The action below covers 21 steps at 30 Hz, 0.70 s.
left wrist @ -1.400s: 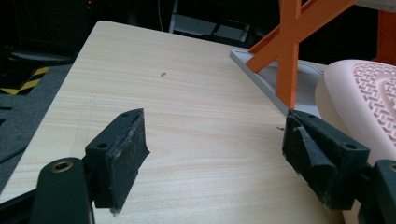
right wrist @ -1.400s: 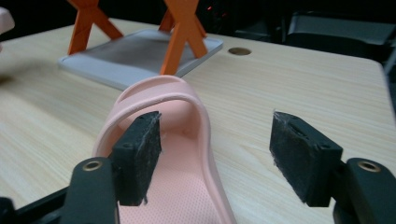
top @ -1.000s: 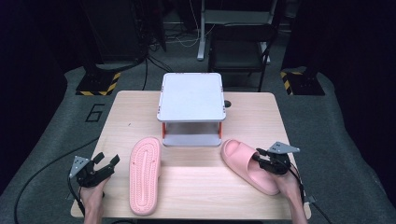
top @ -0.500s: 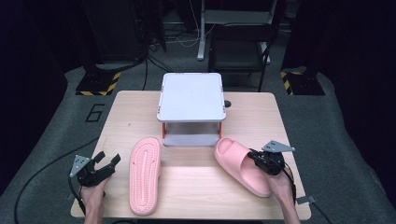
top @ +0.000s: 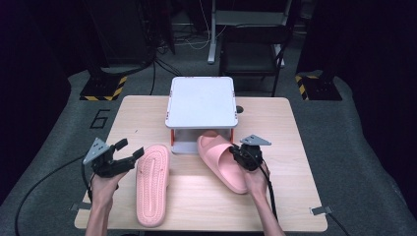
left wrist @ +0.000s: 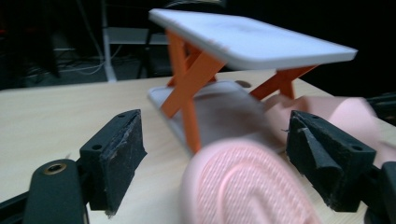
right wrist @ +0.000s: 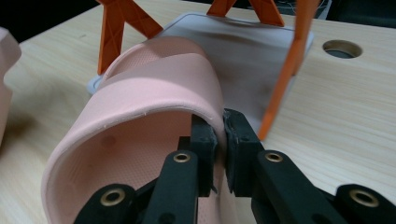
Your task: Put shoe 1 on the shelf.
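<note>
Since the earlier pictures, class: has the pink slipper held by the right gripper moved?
Yes. The slipper, clamped in the right gripper, has slid left and up the table towards the white shelf rack; its toe now reaches under the rack.

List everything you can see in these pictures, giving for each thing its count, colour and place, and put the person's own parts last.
Slipper, sole up: one, pink, on the table's left half, beside the rack.
Slipper, strap up: one, pink, right of centre, toe end under the rack's top shelf.
Rack: one, white shelves on orange legs, middle of the table's far half.
Table: one, light wood, centre of the room.
Hazard-striped bases: two, black and yellow, on the floor beyond the table.
Left hand-held gripper: one, black, open, by the sole-up slipper.
Right hand-held gripper: one, black, shut on the strap-up slipper's strap.
Forearms: two, at the near edge.
</note>
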Motion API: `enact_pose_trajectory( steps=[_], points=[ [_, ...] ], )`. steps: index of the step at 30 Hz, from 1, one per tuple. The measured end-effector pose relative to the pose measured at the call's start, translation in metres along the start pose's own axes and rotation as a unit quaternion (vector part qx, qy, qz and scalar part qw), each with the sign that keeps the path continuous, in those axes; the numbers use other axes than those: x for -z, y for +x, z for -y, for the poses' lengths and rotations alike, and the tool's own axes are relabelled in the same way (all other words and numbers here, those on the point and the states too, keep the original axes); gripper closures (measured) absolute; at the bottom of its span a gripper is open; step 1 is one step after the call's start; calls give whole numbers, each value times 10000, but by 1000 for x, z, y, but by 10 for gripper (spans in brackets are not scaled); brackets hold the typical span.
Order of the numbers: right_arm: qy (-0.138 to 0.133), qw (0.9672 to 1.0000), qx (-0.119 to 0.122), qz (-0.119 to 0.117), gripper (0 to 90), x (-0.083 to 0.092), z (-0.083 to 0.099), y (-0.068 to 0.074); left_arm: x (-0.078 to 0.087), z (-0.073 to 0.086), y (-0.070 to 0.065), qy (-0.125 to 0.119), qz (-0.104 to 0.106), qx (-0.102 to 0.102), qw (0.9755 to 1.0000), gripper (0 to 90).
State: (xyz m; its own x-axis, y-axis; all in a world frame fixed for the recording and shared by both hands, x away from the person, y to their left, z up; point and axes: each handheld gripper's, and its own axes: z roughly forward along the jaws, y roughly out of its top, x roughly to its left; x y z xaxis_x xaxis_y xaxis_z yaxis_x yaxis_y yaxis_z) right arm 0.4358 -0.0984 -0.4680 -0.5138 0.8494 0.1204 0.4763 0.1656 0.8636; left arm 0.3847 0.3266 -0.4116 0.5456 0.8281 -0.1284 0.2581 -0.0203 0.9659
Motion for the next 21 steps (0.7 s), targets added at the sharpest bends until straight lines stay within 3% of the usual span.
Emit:
enact_pose_trajectory(
  steps=[3,4,6,10,11,16,18,21],
  points=[
    [3,9999,-116,29,830,-14,-2,8,-22,-27,-8,157,326,-279,9990,191],
    [-19,10000,-46,80,829,-19,-3,10,-29,-32,-10,193,391,-361,9984,193],
    [-41,9997,-133,181,829,-26,-5,16,-49,-47,-16,329,605,-554,9961,195],
    [-149,9992,-155,348,828,-37,-7,22,-82,-63,-24,575,813,-886,9911,232],
    [-151,9990,-185,384,827,-40,-8,24,-93,-65,-26,645,783,-947,9903,239],
    [-126,9982,-37,592,820,-56,-11,36,-121,-68,-29,803,831,-926,9890,296],
    [-151,9978,86,644,819,-62,-13,41,-130,-69,-28,974,826,-1019,9866,311],
    [-94,9979,37,639,818,-71,-16,48,-138,-68,-27,1035,783,-989,9866,321]
  ],
)
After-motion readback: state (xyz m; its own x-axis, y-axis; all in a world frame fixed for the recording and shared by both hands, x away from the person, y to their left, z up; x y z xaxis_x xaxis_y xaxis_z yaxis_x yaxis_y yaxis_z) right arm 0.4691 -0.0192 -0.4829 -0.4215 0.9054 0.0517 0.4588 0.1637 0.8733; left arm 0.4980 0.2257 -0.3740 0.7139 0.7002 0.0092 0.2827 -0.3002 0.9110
